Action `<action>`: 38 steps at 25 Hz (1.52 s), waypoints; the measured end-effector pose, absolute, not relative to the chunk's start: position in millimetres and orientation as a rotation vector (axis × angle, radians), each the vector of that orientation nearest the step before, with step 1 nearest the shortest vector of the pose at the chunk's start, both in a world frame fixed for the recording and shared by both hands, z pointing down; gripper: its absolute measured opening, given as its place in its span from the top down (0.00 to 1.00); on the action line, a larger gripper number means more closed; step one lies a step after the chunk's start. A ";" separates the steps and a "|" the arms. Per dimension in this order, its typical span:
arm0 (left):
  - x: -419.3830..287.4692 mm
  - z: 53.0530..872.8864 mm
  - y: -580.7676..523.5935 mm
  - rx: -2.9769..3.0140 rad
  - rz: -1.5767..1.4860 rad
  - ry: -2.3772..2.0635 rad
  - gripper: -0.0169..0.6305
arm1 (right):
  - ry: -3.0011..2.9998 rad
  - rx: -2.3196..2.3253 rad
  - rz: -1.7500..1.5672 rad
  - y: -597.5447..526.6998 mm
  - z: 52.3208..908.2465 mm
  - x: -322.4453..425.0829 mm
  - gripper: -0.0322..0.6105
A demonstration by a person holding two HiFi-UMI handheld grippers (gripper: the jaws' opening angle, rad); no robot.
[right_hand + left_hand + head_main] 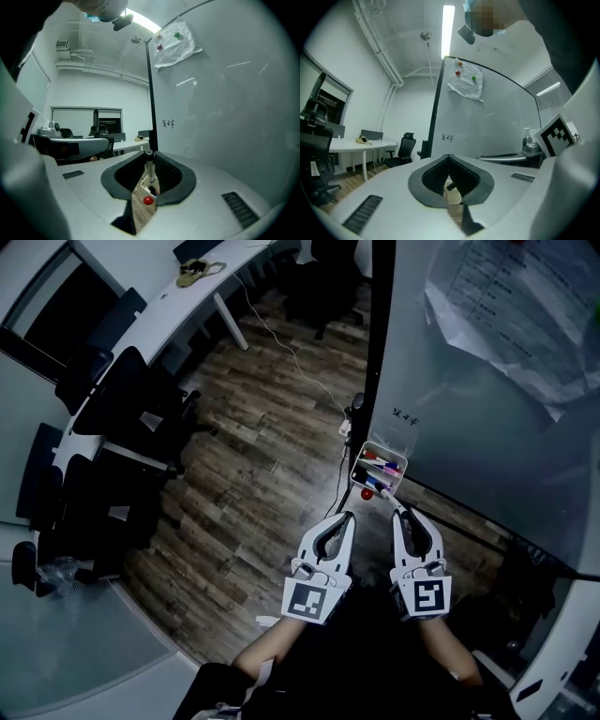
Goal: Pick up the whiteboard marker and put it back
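Note:
A whiteboard marker with a dark cap stands between the jaws of my right gripper, which is shut on it. In the head view the marker pokes out ahead of the right gripper, pointing at the small white pen tray fixed low on the whiteboard. Several other markers lie in that tray. My left gripper hangs just left of the tray, shut with nothing in it. Its jaw tips meet in the left gripper view.
A red round object sits just below the tray, also seen as a red dot. Papers are pinned on the board. Office chairs and a long white desk stand to the left on the wooden floor.

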State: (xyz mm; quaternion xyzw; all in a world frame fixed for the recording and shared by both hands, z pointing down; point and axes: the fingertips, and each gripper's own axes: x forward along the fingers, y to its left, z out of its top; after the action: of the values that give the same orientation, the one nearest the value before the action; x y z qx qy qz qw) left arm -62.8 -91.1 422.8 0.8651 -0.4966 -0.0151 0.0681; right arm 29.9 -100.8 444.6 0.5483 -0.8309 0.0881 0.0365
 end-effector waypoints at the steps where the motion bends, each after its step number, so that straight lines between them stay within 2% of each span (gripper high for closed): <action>1: -66.8 422.5 -96.2 2.611 -0.049 -1.482 0.96 | -2.532 1.684 0.272 -104.9 446.6 27.1 0.83; 19: -93.5 428.7 -151.9 2.659 -0.097 -1.288 0.96 | -2.383 1.878 0.299 -155.3 456.6 10.8 0.83; 38: -76.3 446.2 -194.9 2.608 -0.085 -1.321 0.96 | -2.373 1.699 0.444 -192.9 506.8 3.6 0.83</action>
State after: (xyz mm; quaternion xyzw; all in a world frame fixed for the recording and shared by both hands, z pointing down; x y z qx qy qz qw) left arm -76.3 -194.9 446.2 0.8864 -0.4490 -0.0290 0.1083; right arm 3.6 -192.9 506.8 0.5729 -0.8003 0.1498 0.0947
